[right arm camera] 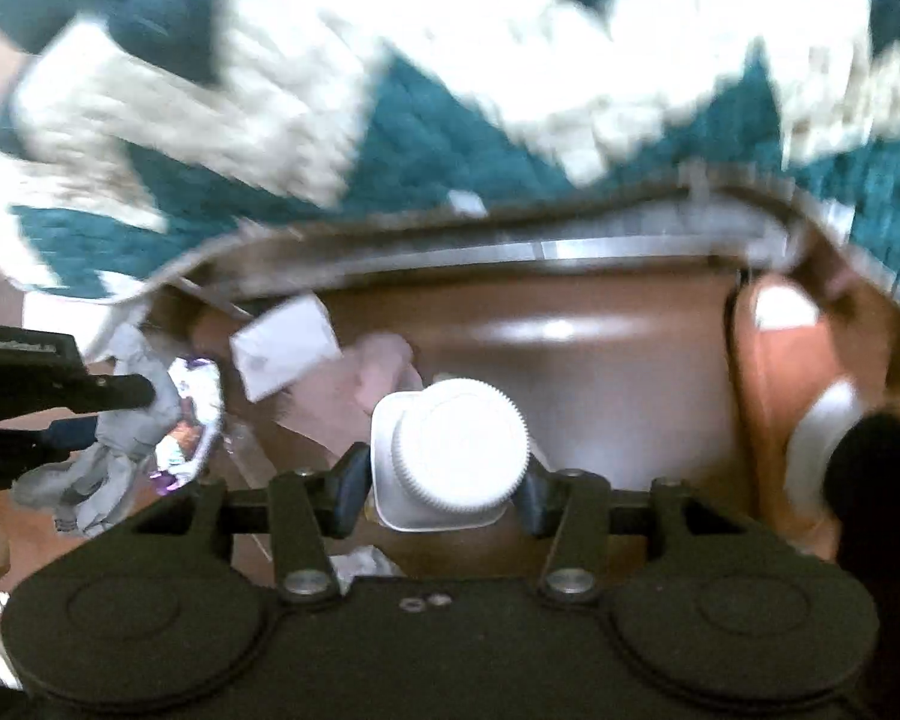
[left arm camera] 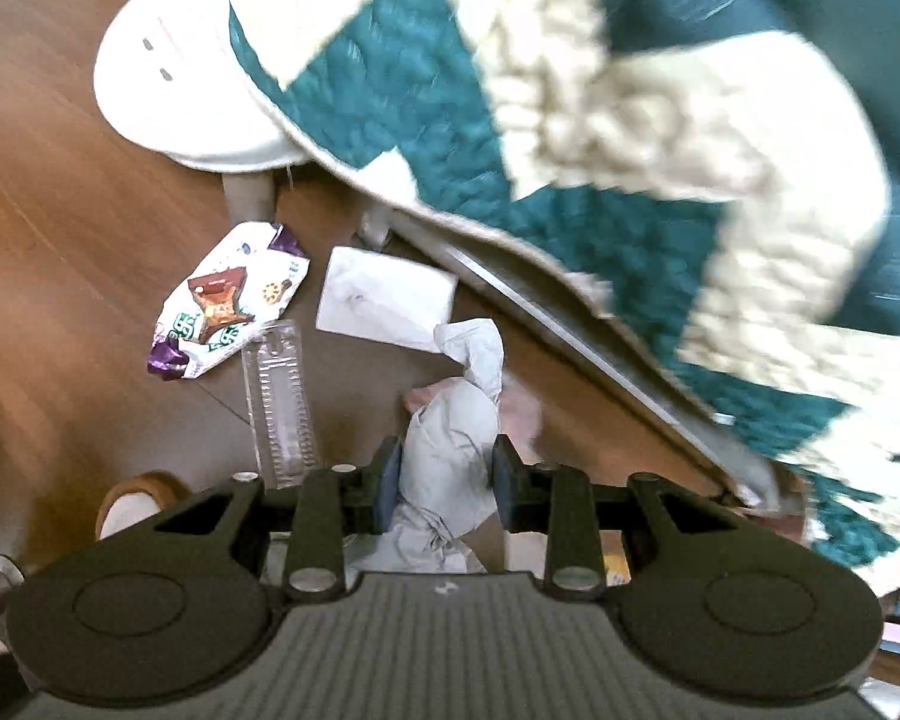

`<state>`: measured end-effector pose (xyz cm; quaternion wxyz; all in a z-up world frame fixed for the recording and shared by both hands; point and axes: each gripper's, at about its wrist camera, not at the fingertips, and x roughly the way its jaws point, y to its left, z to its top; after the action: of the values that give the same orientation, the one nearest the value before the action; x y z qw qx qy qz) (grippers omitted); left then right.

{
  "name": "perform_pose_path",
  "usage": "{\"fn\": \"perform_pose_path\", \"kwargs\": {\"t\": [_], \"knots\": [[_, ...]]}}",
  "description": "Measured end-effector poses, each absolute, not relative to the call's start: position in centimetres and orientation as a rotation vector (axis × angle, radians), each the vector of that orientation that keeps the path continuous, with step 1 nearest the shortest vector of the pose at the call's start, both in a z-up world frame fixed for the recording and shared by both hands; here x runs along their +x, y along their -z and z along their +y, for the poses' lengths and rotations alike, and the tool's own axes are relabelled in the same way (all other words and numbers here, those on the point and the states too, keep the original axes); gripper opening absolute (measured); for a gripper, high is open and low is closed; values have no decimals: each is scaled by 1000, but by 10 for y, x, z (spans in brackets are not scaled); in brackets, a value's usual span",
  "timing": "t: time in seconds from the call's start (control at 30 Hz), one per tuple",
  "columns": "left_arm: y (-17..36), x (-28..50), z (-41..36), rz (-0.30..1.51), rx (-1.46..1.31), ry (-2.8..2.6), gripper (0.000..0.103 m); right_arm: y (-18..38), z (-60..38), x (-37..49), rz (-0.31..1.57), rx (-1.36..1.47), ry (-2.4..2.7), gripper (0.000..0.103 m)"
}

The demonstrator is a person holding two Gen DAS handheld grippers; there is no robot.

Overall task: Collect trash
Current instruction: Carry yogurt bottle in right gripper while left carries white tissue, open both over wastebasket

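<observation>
Left wrist view: crumpled grey paper (left arm camera: 450, 450) is clamped by the left gripper (left arm camera: 447, 474); snack wrapper (left arm camera: 228, 306) at 10 o'clock; the white-capped bottle (right arm camera: 450, 456), pinched by the right gripper (right arm camera: 444, 480), should be kept level

Both cameras ride just behind their own fingers and look steeply down at the wooden floor (left arm camera: 60, 252) from well above it. The left wrist view faces floor litter beside a white stool (left arm camera: 174, 90), with the teal-and-cream quilt (left arm camera: 570, 138) filling its upper right. The right wrist view faces the quilt's edge and the floor under it. They share the quilt, the snack wrapper (left arm camera: 228, 300), the white card (left arm camera: 384, 294) and the crumpled grey paper (left arm camera: 450, 450); the right view also catches the left gripper (right arm camera: 114, 414) from the side
</observation>
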<state>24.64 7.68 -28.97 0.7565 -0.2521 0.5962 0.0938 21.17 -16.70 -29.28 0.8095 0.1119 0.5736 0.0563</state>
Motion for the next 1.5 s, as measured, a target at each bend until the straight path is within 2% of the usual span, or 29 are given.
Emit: {"fn": "perform_pose_path", "kwargs": {"t": [0.3, 0.7, 1.2, 1.33, 1.5], "knots": [[186, 194, 65, 1122, -562, -130, 31, 196, -178, 174, 990, 129, -210, 48], [59, 179, 50, 866, -537, -16, 31, 66, -197, 151, 719, 55, -261, 48], [-122, 226, 27, 568, -362, 82, 31, -116, -194, 195, 355, -69, -321, 47], [-151, 254, 23, 530, -317, 82, 31, -145, -179, 218, 305, -93, -331, 47], [-162, 298, 24, 538, -287, 75, 31, -164, -155, 256, 274, -114, -332, 47]]}}
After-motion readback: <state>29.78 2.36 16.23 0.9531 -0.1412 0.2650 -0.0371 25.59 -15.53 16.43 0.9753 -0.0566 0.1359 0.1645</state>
